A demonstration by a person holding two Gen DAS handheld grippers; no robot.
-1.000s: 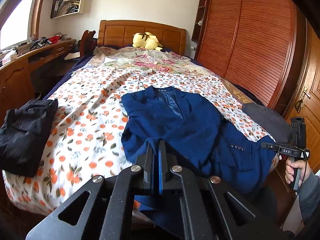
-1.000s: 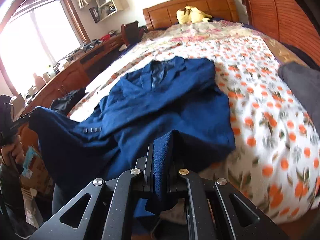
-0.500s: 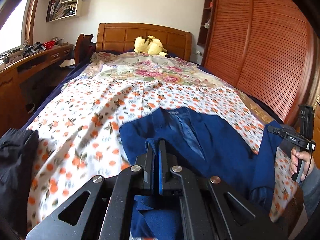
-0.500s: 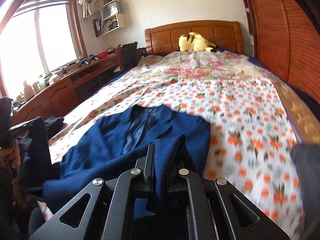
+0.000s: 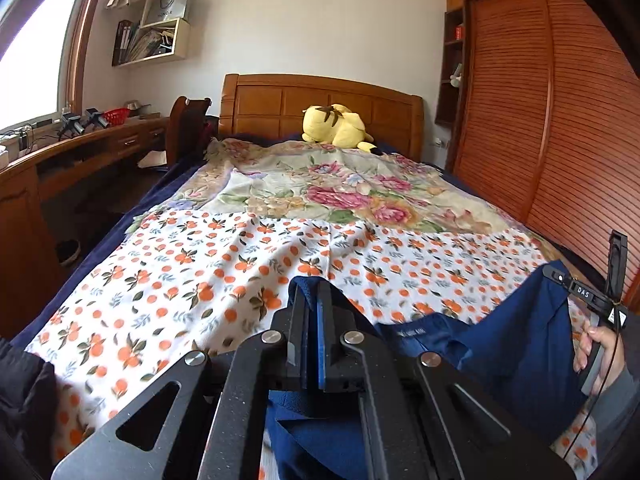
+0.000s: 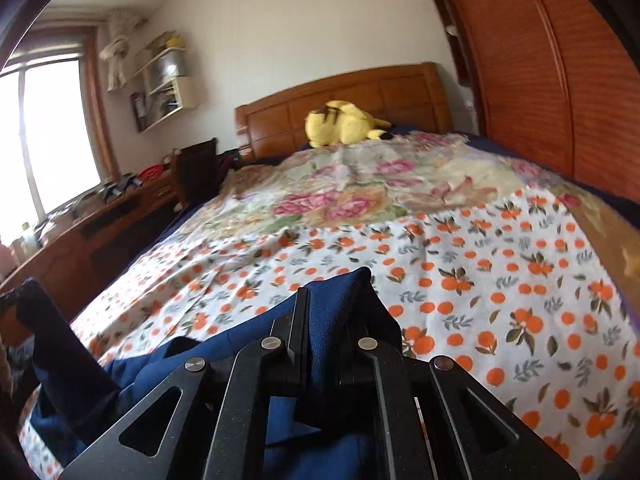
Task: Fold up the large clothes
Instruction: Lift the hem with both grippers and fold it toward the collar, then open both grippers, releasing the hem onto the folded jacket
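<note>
A dark blue jacket (image 5: 516, 352) hangs folded between my two grippers over the near end of the bed (image 5: 224, 280). My left gripper (image 5: 311, 288) is shut on a thin fold of its hem. The right gripper (image 5: 560, 276) shows at the right edge of the left wrist view, held by a hand (image 5: 600, 352). In the right wrist view my right gripper (image 6: 336, 284) is shut on a thicker bunch of the blue jacket (image 6: 132, 376), which trails off to the left edge. The jacket's collar label faces up near the bed's foot.
A yellow plush toy (image 5: 336, 126) lies by the wooden headboard (image 5: 320, 100). A louvred wardrobe (image 5: 560, 120) runs along the right side, a wooden desk (image 5: 80, 148) and chair along the left. A black garment (image 5: 20, 400) sits at the bed's near left corner.
Both grippers swept forward over the bed with the jacket's lower edge, so the jacket has doubled over and most of it has dropped below both views. The black garment slid to the left edge.
</note>
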